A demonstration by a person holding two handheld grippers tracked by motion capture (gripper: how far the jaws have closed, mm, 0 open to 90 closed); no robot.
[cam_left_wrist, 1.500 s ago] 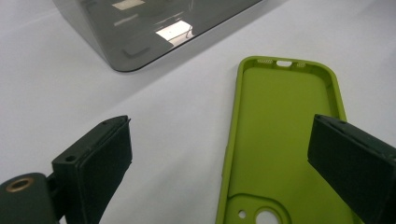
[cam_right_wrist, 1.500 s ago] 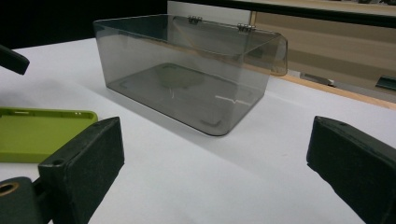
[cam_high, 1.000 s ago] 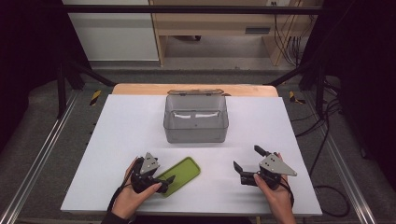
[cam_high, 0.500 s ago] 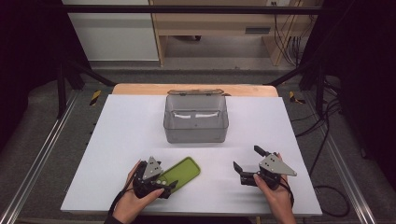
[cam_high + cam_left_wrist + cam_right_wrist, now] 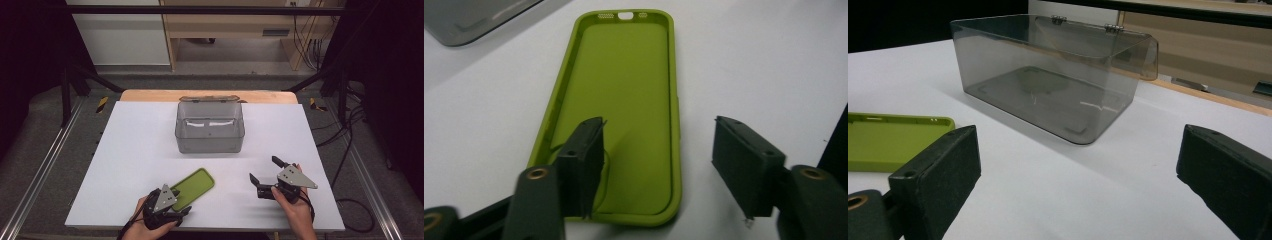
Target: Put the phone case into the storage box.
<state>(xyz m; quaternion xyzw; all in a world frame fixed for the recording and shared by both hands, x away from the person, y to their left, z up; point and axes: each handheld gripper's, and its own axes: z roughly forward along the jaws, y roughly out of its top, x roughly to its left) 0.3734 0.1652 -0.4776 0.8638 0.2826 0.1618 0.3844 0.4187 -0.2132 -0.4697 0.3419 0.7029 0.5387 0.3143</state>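
Observation:
A lime-green phone case (image 5: 196, 187) lies hollow side up on the white table, left of centre near the front edge. My left gripper (image 5: 181, 212) is at the case's near end. In the left gripper view the case (image 5: 624, 100) runs away from me, and my left gripper (image 5: 656, 135) straddles its right wall, one jaw inside the hollow and the other on the table outside. The jaws have just been closing, and the pads stand apart from the wall. My right gripper (image 5: 265, 168) is open and holds nothing, right of the case (image 5: 893, 145).
A smoky clear plastic box (image 5: 210, 132) sits mid-table with its hinged lid open at the back; it looks empty (image 5: 1048, 85). Metal rails run along both sides of the white table (image 5: 140, 140), and cables lie on the floor at the right.
My left gripper has drawn back toward the table's front edge, to the near end of the case, and its jaws have narrowed. The case and the right gripper have stayed put.

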